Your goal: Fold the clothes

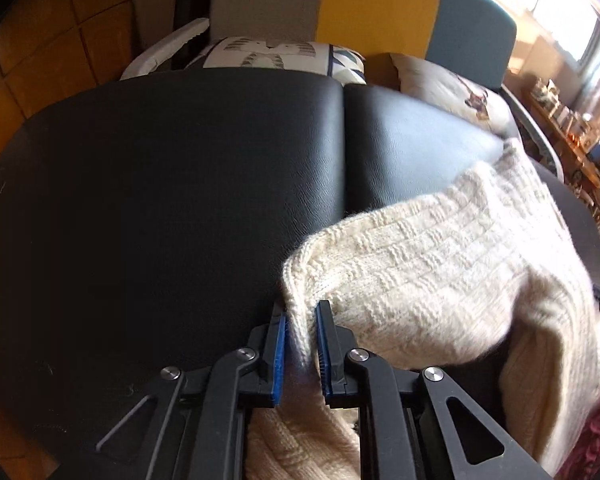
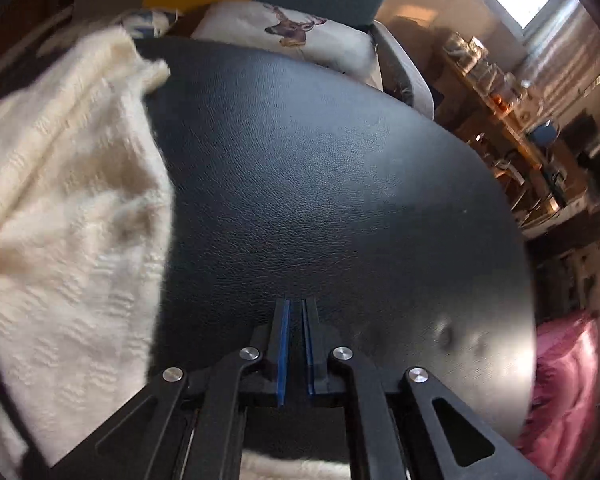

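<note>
Two grippers: my left gripper [image 1: 302,312] is clamped on the cream sweater's [image 1: 420,264] edge over the black surface [image 1: 160,200]; my right gripper [image 2: 296,304] hangs nearly closed, holding nothing.

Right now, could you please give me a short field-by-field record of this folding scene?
garment: cream knit sweater, partly bunched
surface: black padded top
left gripper: closed on a sweater edge
right gripper: nearly closed, nothing visible between its fingers, over bare surface
behind: deer-print cushion
right edge: pink fabric
</note>
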`<state>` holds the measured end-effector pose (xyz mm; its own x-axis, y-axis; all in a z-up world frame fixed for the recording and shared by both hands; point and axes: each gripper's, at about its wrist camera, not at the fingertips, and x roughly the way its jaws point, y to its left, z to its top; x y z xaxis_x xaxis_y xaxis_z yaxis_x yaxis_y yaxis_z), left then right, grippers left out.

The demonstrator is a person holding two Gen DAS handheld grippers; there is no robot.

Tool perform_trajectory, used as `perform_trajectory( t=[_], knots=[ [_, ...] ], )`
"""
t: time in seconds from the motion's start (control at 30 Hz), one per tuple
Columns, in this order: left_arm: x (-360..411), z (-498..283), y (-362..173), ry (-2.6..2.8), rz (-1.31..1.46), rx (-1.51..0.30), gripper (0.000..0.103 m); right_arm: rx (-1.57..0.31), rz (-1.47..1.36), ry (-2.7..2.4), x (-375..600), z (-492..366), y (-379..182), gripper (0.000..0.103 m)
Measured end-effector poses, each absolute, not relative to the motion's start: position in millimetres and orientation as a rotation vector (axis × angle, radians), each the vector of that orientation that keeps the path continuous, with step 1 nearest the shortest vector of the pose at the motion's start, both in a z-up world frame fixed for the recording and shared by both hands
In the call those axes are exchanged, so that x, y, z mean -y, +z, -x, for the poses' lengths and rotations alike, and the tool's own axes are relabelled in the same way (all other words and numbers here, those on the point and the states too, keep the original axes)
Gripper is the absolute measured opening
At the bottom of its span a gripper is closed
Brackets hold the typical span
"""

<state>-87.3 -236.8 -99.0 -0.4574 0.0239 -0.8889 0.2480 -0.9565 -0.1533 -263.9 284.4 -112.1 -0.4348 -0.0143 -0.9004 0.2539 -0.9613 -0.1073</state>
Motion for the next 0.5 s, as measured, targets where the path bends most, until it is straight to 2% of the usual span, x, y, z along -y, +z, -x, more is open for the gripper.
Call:
perform_trajectory(
  t=[0.07,0.2,0.3,0.4,0.5],
  knots=[
    [242.7,81.0,-84.5,-2.579,-1.563,-0.483,0.018,-0.059,-1.490,-2.417,-290.0,249.7,-94.1,0.028],
    [237.1,60.1,-44.3,-2.733,-1.506,-0.594,0.024,0.249,-1.391,-2.211,-287.6,206.0,-79.9,0.028],
    [215.7,35.9,-25.9,-2.868,-1.514,-0.660,0.031,0.369,-1.357,-2.150,-285.2,173.0,-81.4,0.028],
    [181.8,31.7,-34.8,-2.924,-1.644,-0.765,0.035,0.448,-1.348,-2.234,-276.9,120.9,-83.5,0.028],
    [133.3,25.8,-53.9,-2.926,-1.833,-0.808,0.035,0.574,-1.435,-2.260,-282.9,117.1,-95.3,0.028]
  ],
)
